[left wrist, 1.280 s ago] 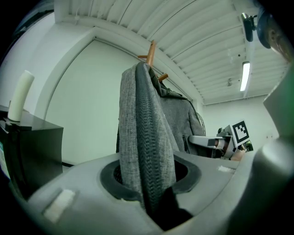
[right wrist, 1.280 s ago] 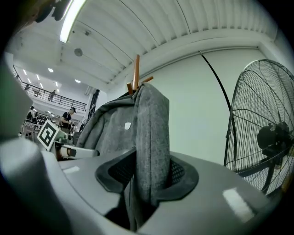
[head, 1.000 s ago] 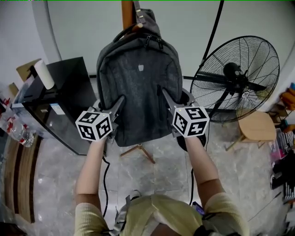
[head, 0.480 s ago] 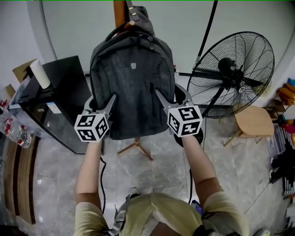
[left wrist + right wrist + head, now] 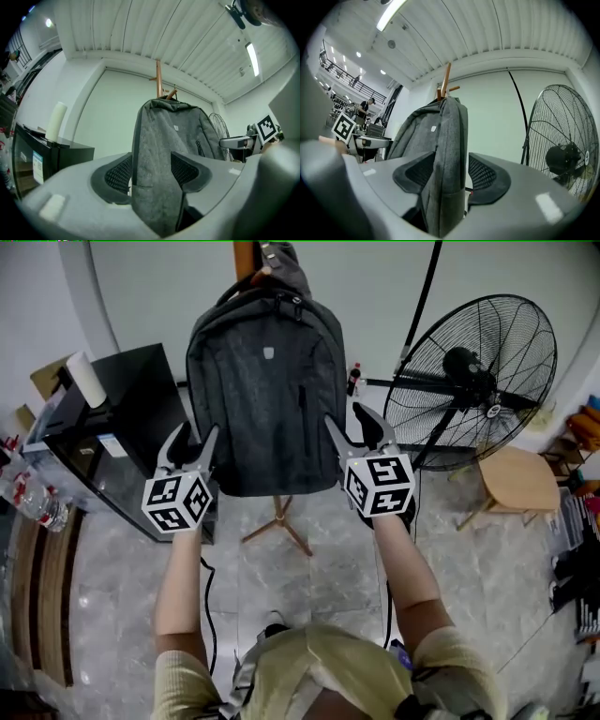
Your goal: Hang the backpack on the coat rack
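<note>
The grey backpack (image 5: 265, 390) hangs by its top loop from a peg of the wooden coat rack (image 5: 246, 259), front panel toward me. My left gripper (image 5: 192, 435) is at the bag's lower left edge. Its jaws have just been opening and are open. In the left gripper view the backpack's (image 5: 173, 136) side edge runs between the pads of the left gripper (image 5: 151, 173), unpressed. My right gripper (image 5: 345, 418) is open at the lower right edge, its jaws just closing slightly. The backpack's (image 5: 440, 136) edge stands between the right gripper's (image 5: 451, 172) pads, which do not press on it.
A large black floor fan (image 5: 478, 381) stands right of the rack, with a small wooden stool (image 5: 520, 482) beside it. A black cabinet (image 5: 122, 437) with a white roll (image 5: 86, 385) on top is at the left. The rack's legs (image 5: 278, 526) spread on the tiled floor.
Both grippers have let go of the backpack's sides, spread their jaws and drawn back toward me. The backpack now hangs from the rack on its own.
</note>
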A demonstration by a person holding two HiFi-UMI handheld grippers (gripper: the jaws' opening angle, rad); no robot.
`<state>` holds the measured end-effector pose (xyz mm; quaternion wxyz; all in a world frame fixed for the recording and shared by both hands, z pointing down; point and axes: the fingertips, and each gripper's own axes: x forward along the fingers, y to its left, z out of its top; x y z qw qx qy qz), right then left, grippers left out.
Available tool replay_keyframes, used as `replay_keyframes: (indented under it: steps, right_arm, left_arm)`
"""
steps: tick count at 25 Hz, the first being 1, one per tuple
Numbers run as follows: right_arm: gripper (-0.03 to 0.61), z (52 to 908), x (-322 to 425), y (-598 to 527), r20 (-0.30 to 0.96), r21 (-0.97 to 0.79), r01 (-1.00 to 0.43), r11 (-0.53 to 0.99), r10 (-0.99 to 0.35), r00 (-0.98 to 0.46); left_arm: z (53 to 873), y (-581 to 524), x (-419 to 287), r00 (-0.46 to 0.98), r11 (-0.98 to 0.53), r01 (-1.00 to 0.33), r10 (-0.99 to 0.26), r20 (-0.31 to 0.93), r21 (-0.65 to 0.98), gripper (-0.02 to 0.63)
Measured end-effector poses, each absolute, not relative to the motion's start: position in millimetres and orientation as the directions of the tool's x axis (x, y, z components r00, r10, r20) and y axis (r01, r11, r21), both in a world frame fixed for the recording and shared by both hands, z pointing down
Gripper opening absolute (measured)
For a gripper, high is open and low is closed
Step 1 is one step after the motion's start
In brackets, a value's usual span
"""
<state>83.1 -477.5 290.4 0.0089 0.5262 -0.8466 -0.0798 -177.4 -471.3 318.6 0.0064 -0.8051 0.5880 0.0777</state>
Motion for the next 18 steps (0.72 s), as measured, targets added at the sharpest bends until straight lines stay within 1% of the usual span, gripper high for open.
replay_keyframes:
  steps: [1, 7, 9, 14, 16, 18]
  right_arm:
    - [0.233, 290, 85, -474, -0.076, 0.136, -0.890, 0.435, -0.891, -0.447]
    - [0.221, 287, 91, -447, -0.107, 0.093, -0.888, 0.451, -0.882, -0.459]
    - [0.218, 287, 91, -440, -0.113, 0.085, -0.885, 0.457, -0.878, -0.465]
    - [0.211, 285, 91, -424, -0.126, 0.058, -0.876, 0.478, -0.867, -0.482]
    - [0.204, 285, 89, -416, -0.134, 0.049, -0.872, 0.487, -0.862, -0.489]
    - [0.196, 285, 88, -408, -0.141, 0.042, -0.869, 0.493, -0.858, -0.494]
  left_arm:
    - [315, -466, -177, 0.298, -0.312, -0.946, -0.943, -0.146, 0.085, 0.249]
    - [294, -429, -164, 0.351, -0.387, -0.911, -0.908, -0.229, 0.140, 0.244]
    - [290, -420, -158, 0.364, -0.407, -0.899, -0.899, -0.242, 0.159, 0.221]
    - [285, -402, -147, 0.410, -0.468, -0.852, -0.875, -0.257, 0.234, 0.219]
    - [282, -393, -146, 0.420, -0.488, -0.834, -0.864, -0.279, 0.257, 0.189]
    - [279, -384, -144, 0.427, -0.501, -0.823, -0.856, -0.292, 0.266, 0.177]
